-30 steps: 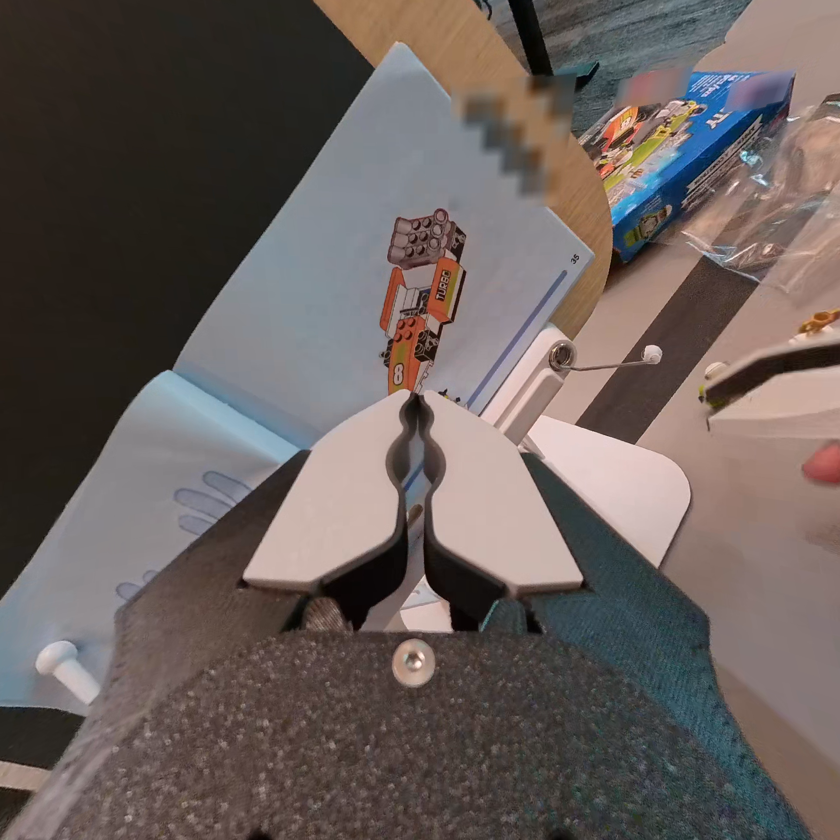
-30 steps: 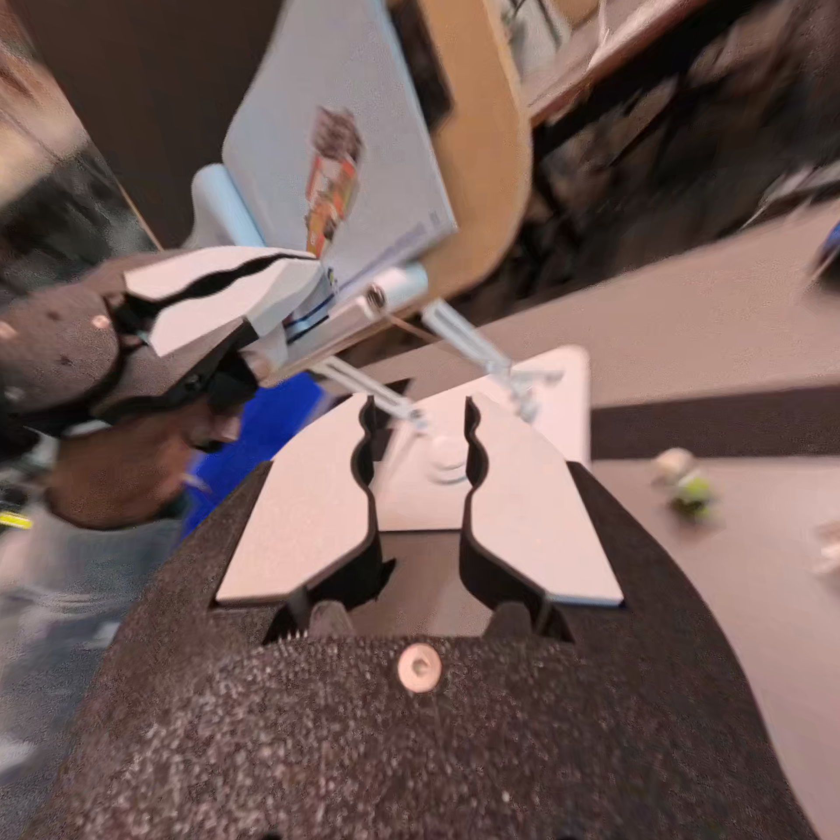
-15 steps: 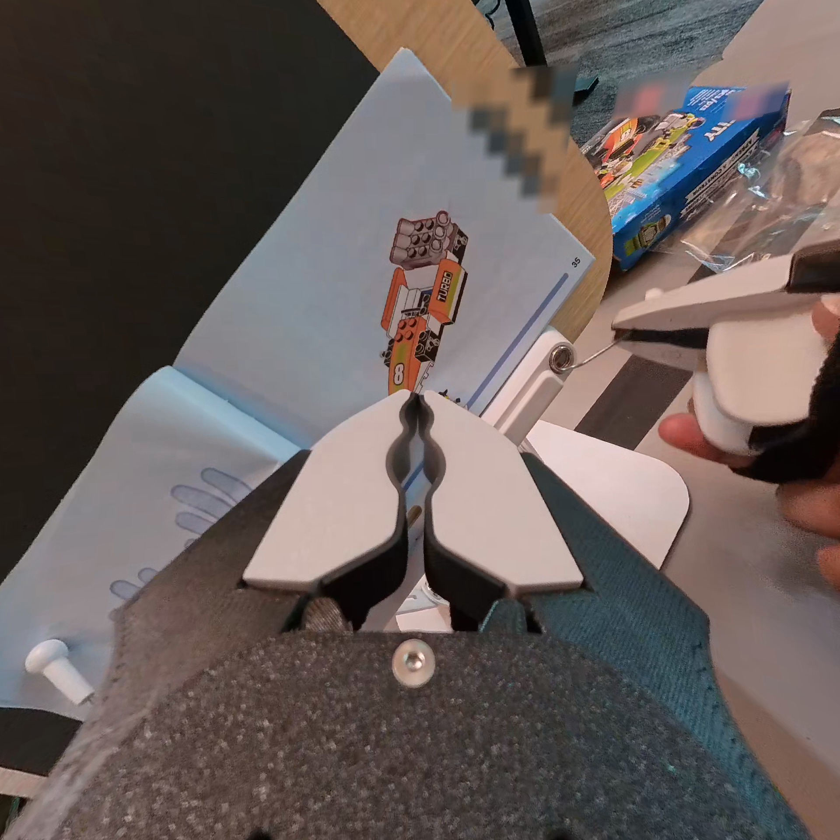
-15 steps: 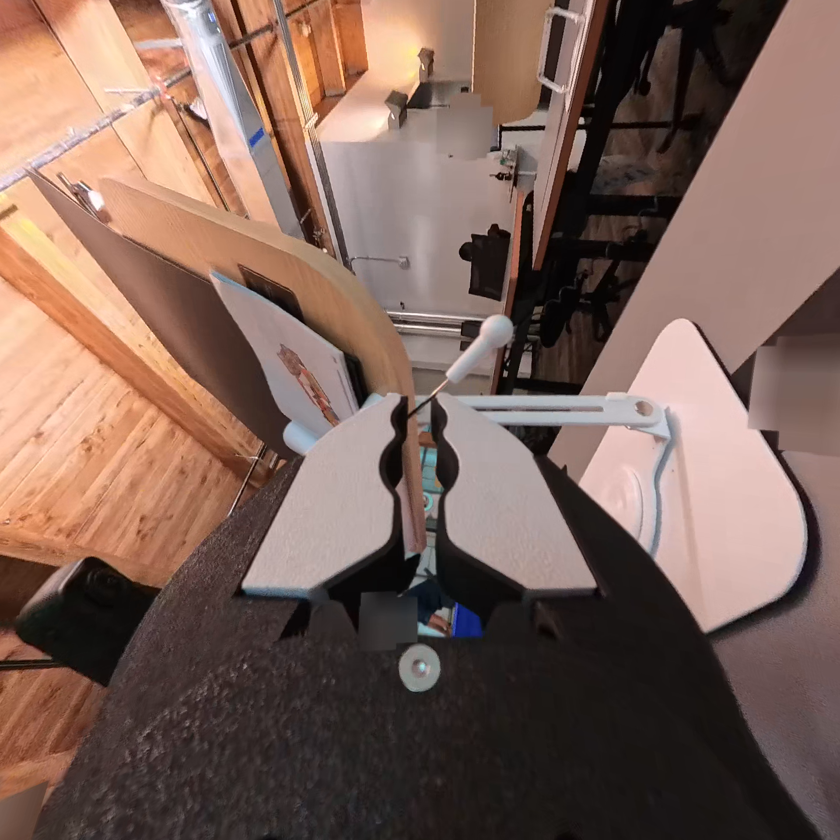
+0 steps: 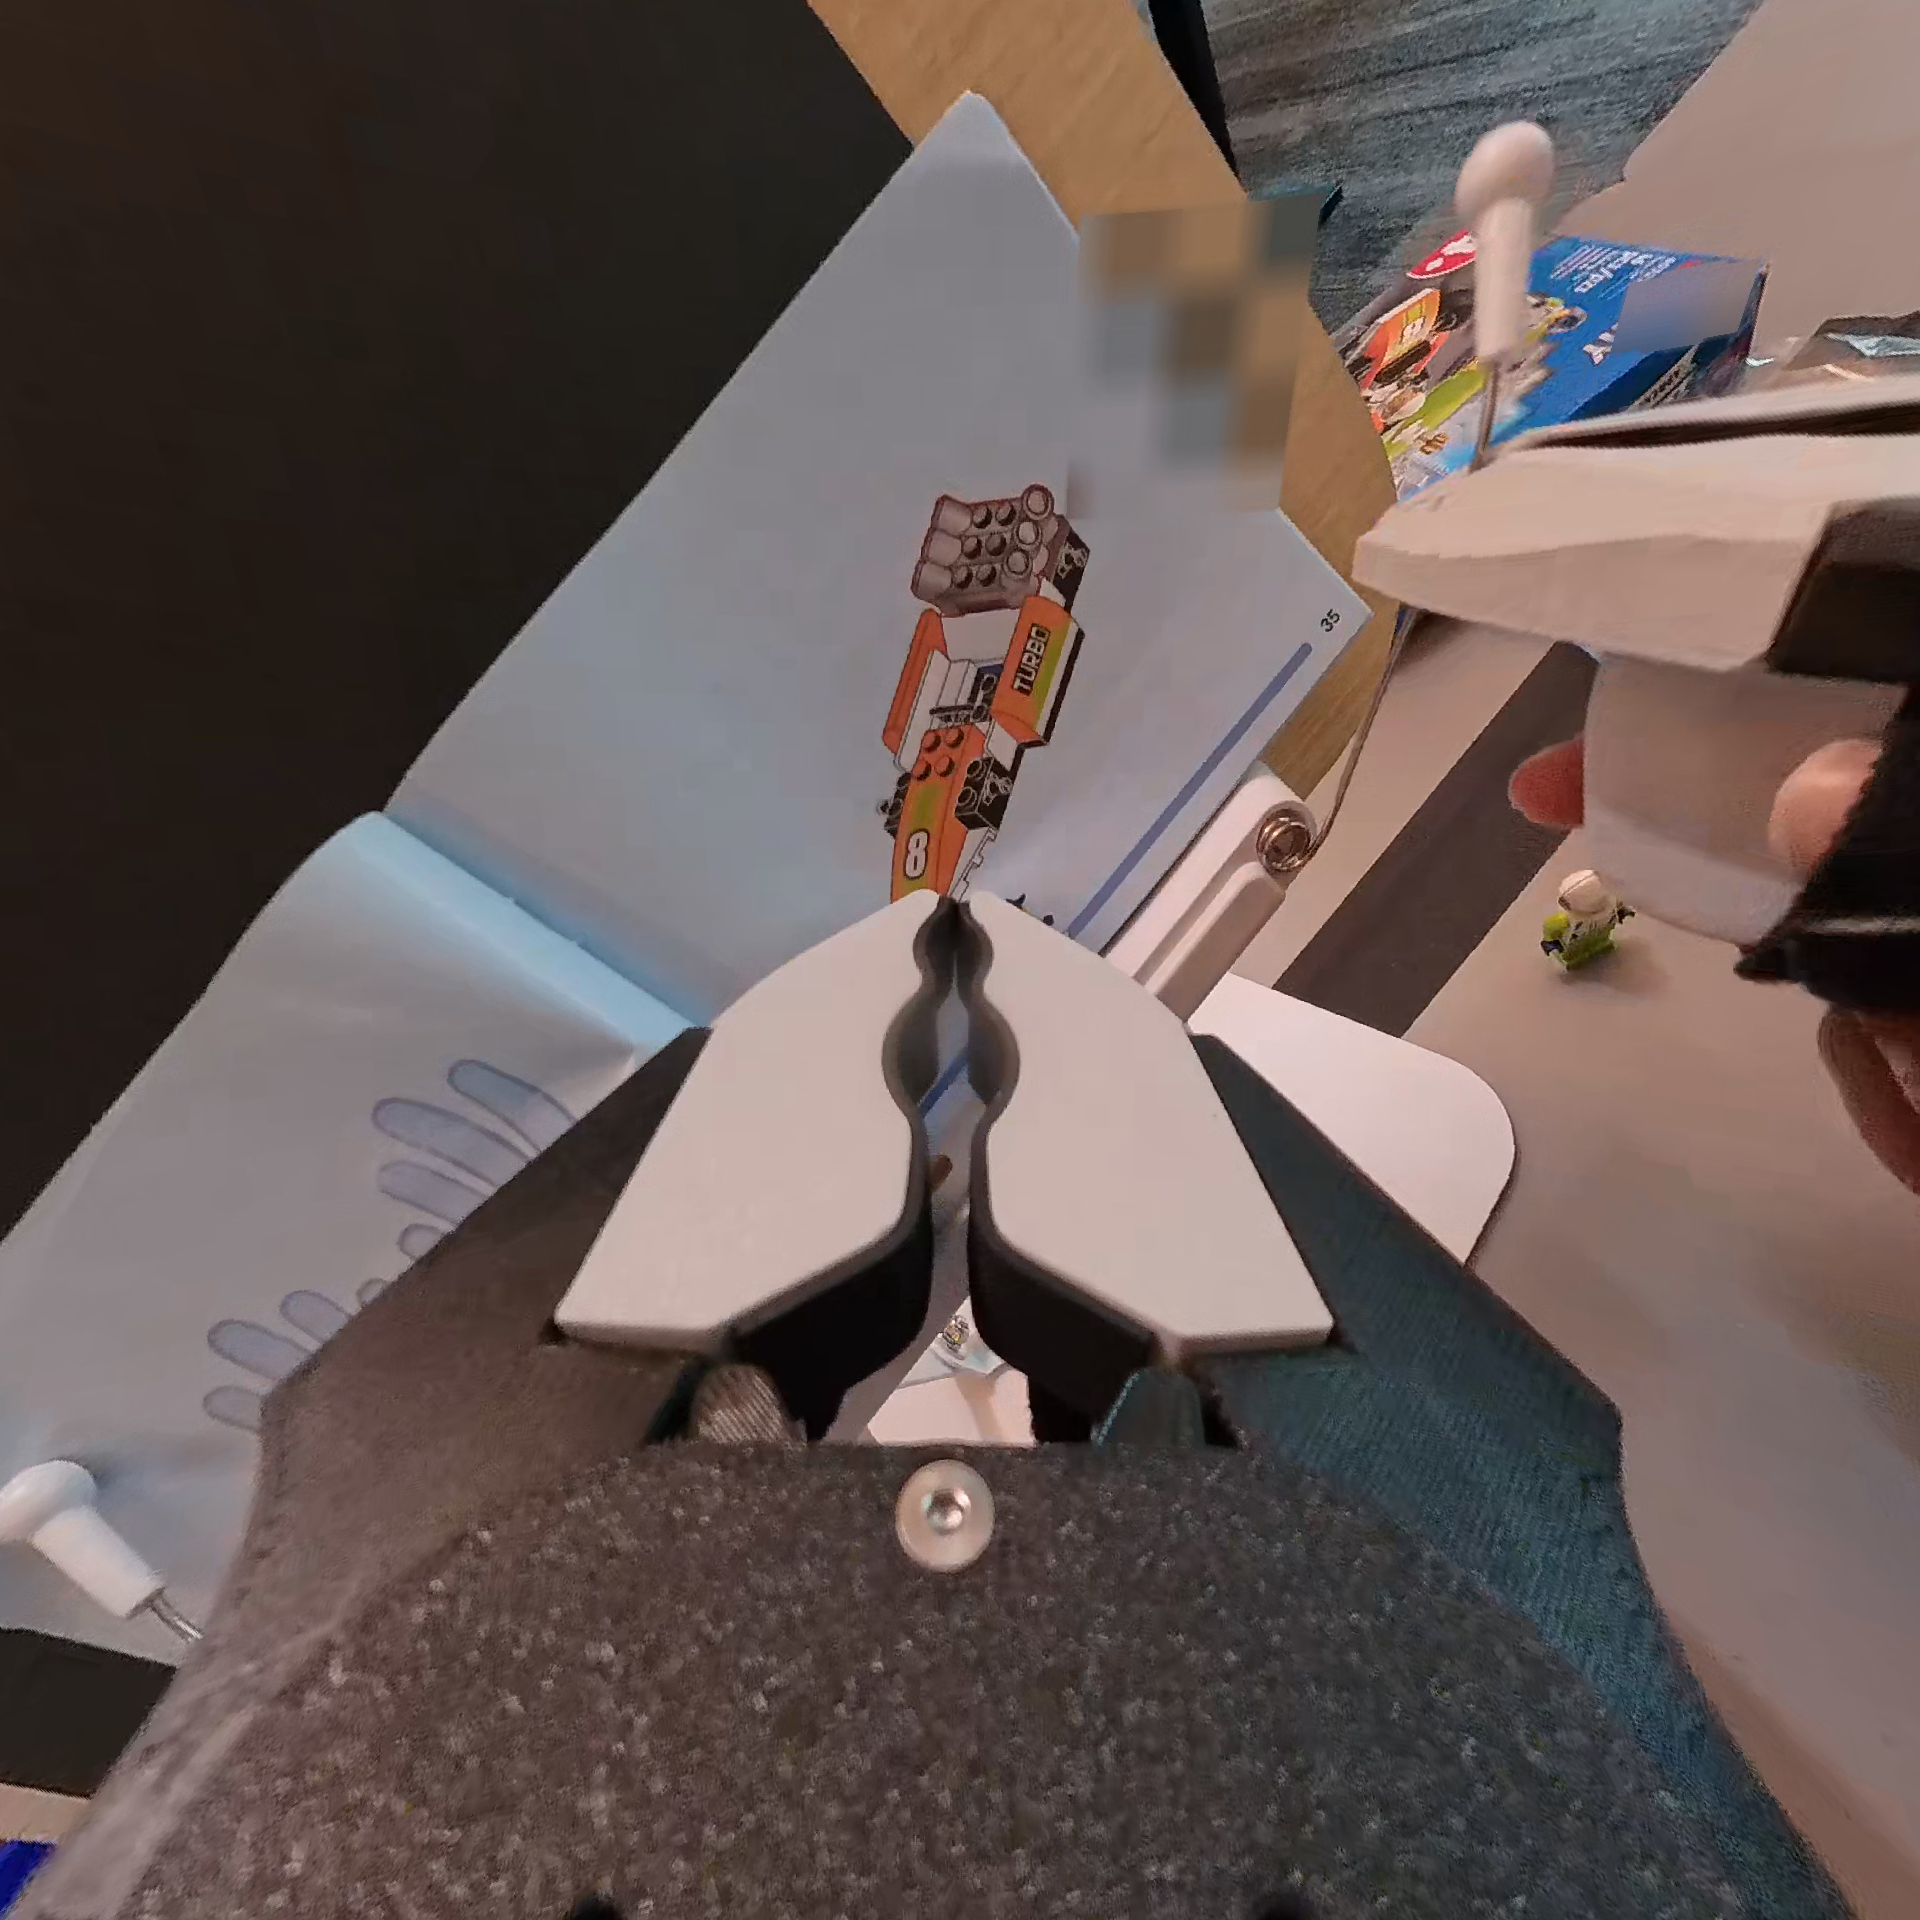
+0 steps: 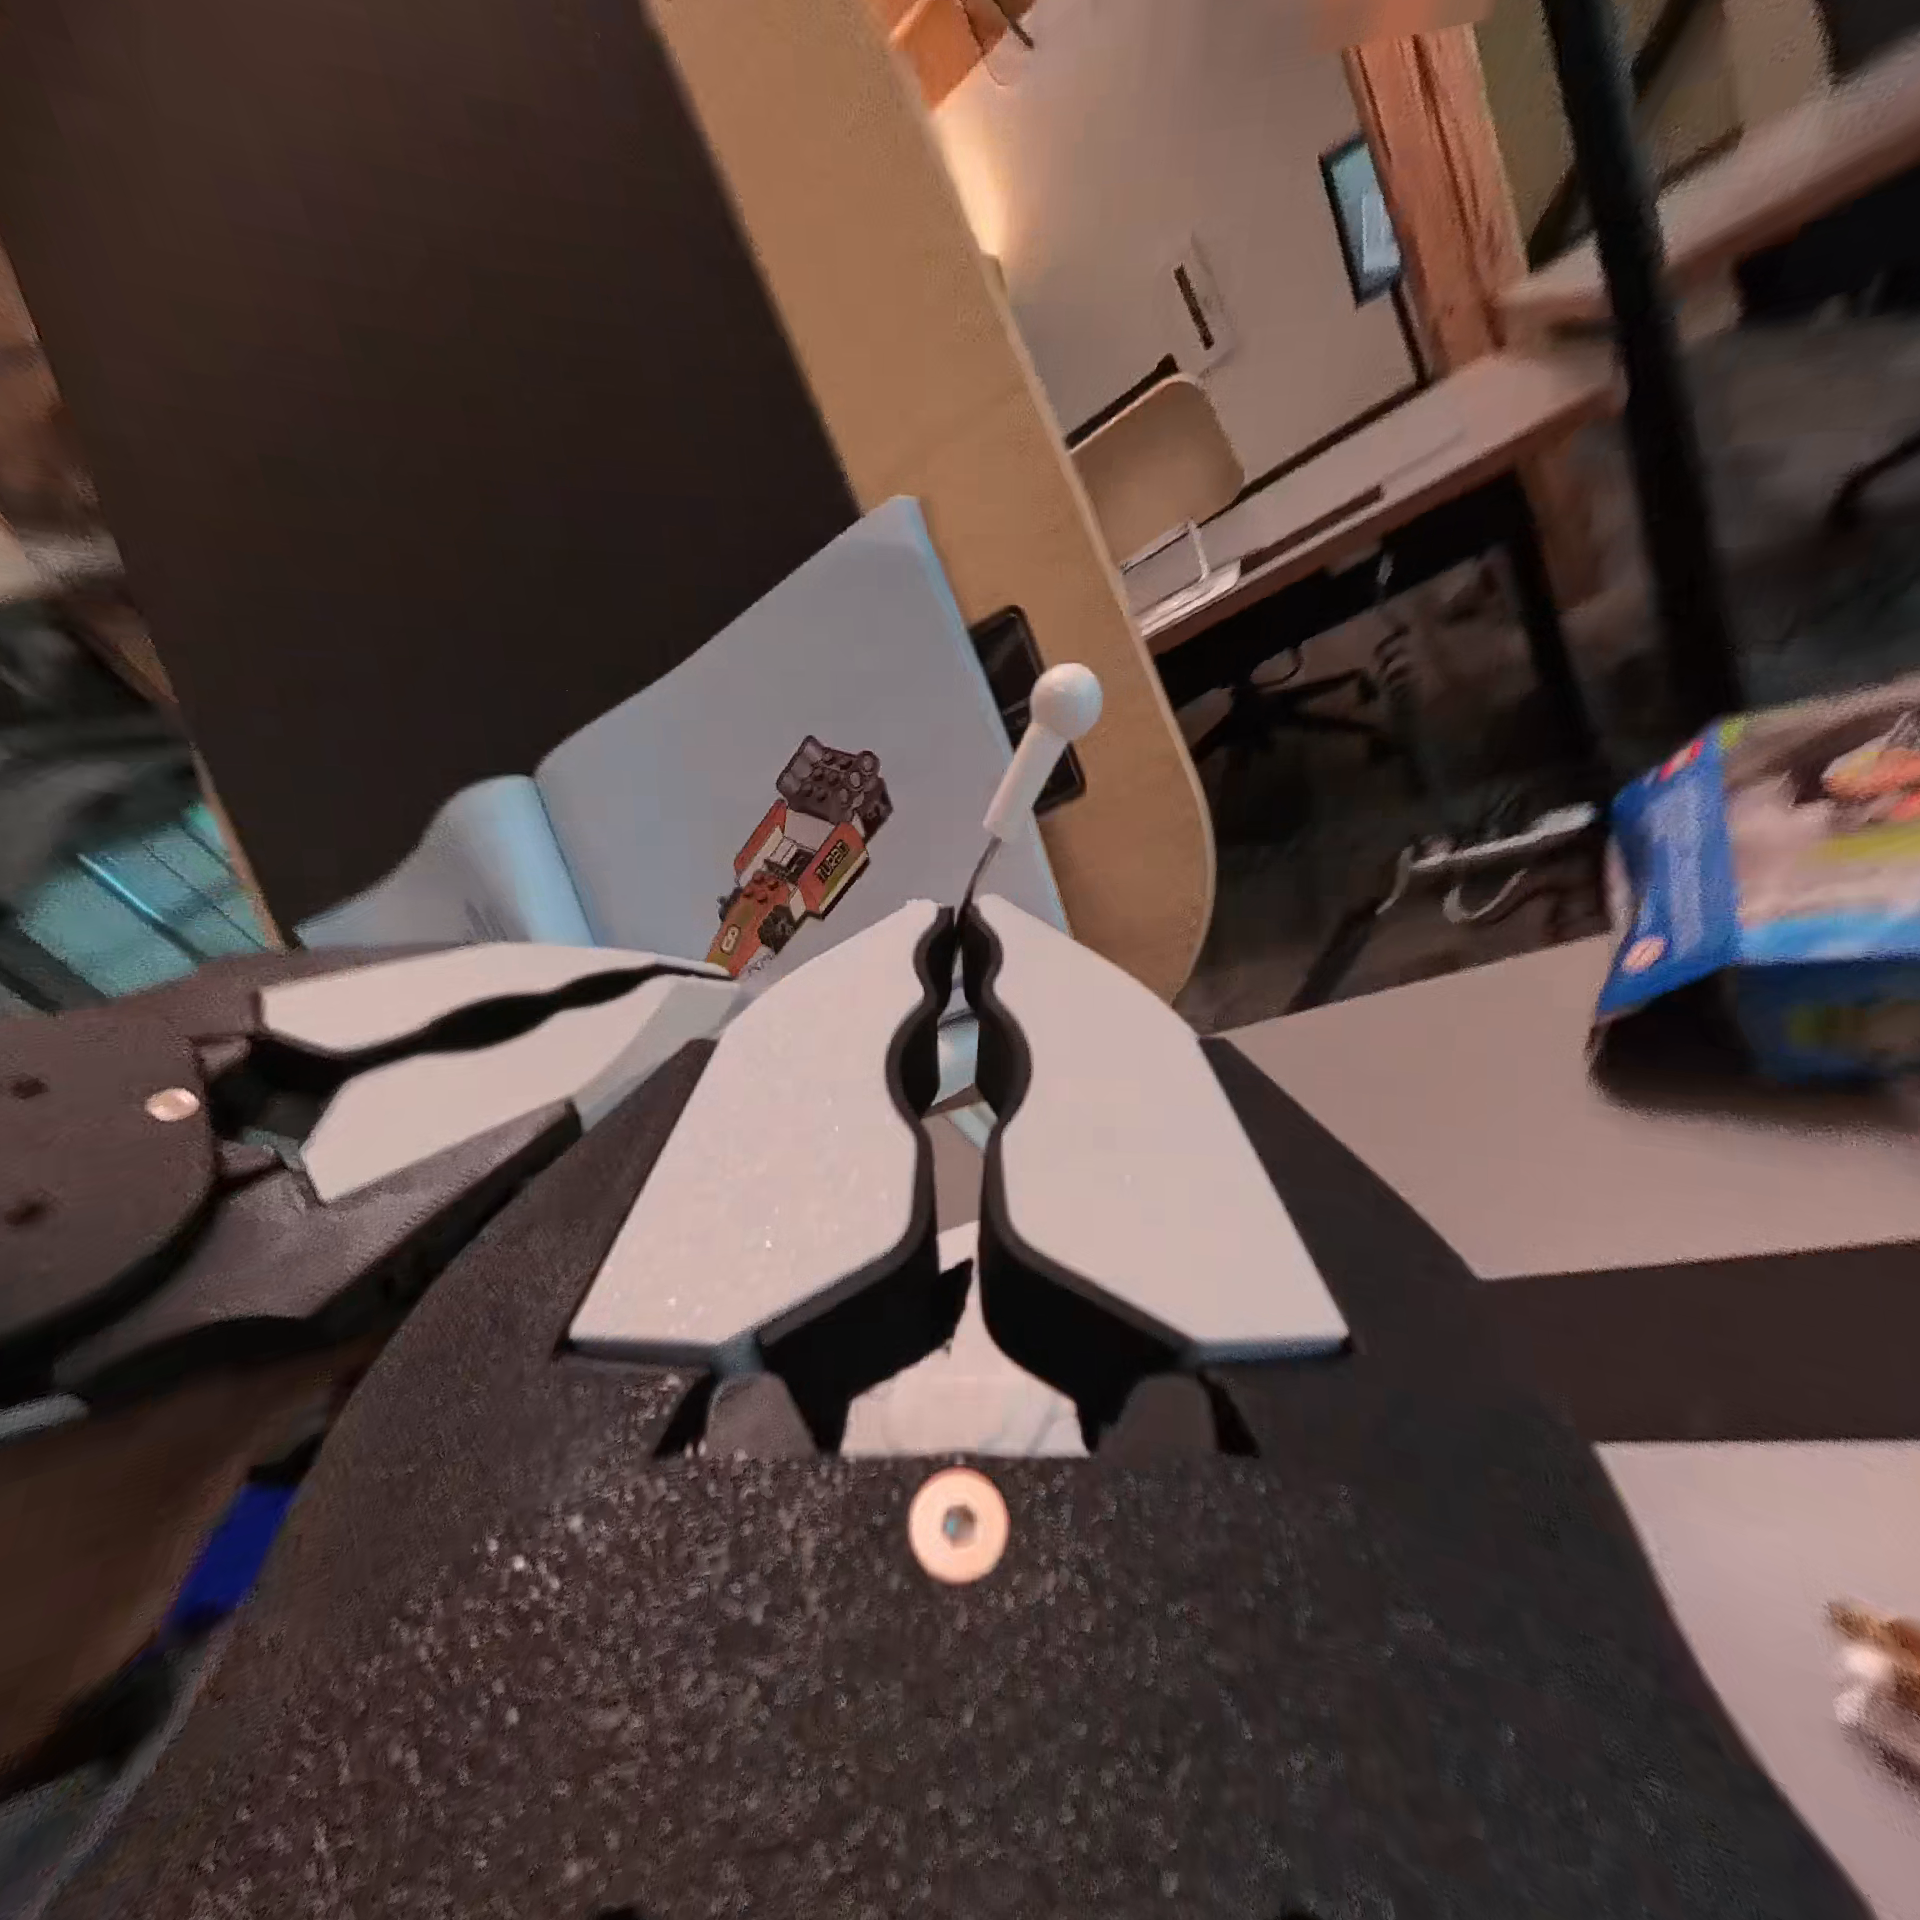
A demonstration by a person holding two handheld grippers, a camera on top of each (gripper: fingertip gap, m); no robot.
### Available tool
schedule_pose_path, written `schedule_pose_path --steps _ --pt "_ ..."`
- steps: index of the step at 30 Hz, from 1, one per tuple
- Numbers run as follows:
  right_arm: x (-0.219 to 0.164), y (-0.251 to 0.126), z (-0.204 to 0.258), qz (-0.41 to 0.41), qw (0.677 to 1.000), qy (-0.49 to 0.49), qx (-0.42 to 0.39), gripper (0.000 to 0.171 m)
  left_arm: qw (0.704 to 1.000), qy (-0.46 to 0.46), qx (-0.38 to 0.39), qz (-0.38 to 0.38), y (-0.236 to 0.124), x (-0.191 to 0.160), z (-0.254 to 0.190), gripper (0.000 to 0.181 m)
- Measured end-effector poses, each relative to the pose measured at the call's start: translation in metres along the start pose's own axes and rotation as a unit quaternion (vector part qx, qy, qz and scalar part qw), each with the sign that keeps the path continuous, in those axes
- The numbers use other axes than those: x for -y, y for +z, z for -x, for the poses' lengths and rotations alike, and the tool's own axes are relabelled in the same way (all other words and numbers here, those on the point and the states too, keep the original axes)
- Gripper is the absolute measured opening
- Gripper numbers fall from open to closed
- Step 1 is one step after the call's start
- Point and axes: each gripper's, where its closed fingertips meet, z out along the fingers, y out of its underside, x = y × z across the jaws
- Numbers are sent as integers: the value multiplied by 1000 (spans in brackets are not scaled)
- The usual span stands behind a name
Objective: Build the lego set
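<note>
The open instruction booklet (image 5: 727, 623) leans on a white book stand (image 5: 1382, 1122); its page shows an orange race car. My left gripper (image 5: 945, 914) is shut with its tips against the lower part of that page; whether it pinches paper does not show. It also shows in the right wrist view (image 6: 707, 971). My right gripper (image 6: 961, 914) is shut on the stand's right wire page-holder arm (image 6: 1029, 779), whose white ball tip points up, off the page. In the left wrist view the right gripper (image 5: 1434, 499) is at the upper right, with the arm (image 5: 1507, 208) above it.
A green and white minifigure (image 5: 1584, 920) stands on the grey table right of the stand. A blue Lego box (image 5: 1621, 322) and a clear plastic bag (image 5: 1860, 343) lie farther back. The stand's left page-holder arm (image 5: 62, 1507) rests on the left page. A wooden divider (image 6: 935, 312) rises behind the booklet. Some 9 cm of space lies between my two pairs of fingers.
My right gripper came in from the right, shut on the wire page-holder arm and swung it up off the page. My left gripper stayed shut in place.
</note>
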Motion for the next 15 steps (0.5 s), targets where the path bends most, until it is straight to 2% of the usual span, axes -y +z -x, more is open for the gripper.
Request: schedule_pose_path --steps 4,7,12,15 --pt "4 4 9 1 990 -144 -7 2 1000 -5 -3 0 0 0 0 0" --pt "4 7 14 7 977 -213 -5 3 1000 -6 -5 -2 0 0 0 0" --pt "2 19 16 50 962 -267 11 3 1000 -7 -6 -2 -1 0 -1 0" --pt "-2 28 14 99 967 -232 23 3 1000 -9 -4 -1 -1 1 0 0"
